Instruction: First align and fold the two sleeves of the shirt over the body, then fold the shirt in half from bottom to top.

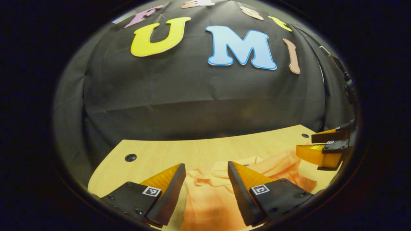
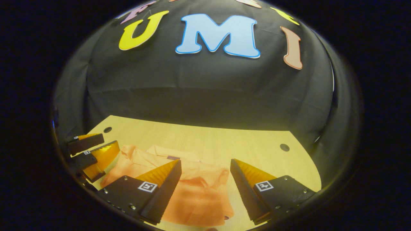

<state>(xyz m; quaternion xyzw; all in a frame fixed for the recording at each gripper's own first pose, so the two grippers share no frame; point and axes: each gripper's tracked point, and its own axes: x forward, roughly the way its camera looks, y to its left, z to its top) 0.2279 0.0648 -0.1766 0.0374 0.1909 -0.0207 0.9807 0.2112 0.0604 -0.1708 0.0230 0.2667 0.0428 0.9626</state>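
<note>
An orange collared shirt point(image 1: 208, 199) lies on the wooden table point(image 1: 192, 150) with its collar point(image 1: 221, 166) pointing toward the far wall. My left gripper point(image 1: 206, 165) hovers open above the shirt's upper body, with nothing between its fingers. In the right gripper view the shirt point(image 2: 196, 195) sits below and between the fingers of my right gripper point(image 2: 205, 161), which also stands open and holds nothing. Each gripper shows at the edge of the other's view: the right gripper point(image 1: 305, 144) by the shirt's right shoulder, the left gripper point(image 2: 111, 142) by its left shoulder. The shirt's lower part is hidden.
The table point(image 2: 224, 141) has bare wood beyond the collar up to the black cloth wall. Small dark holes mark its far corners point(image 1: 130, 157) point(image 2: 284, 147). Its curved edges fall off to the left and right.
</note>
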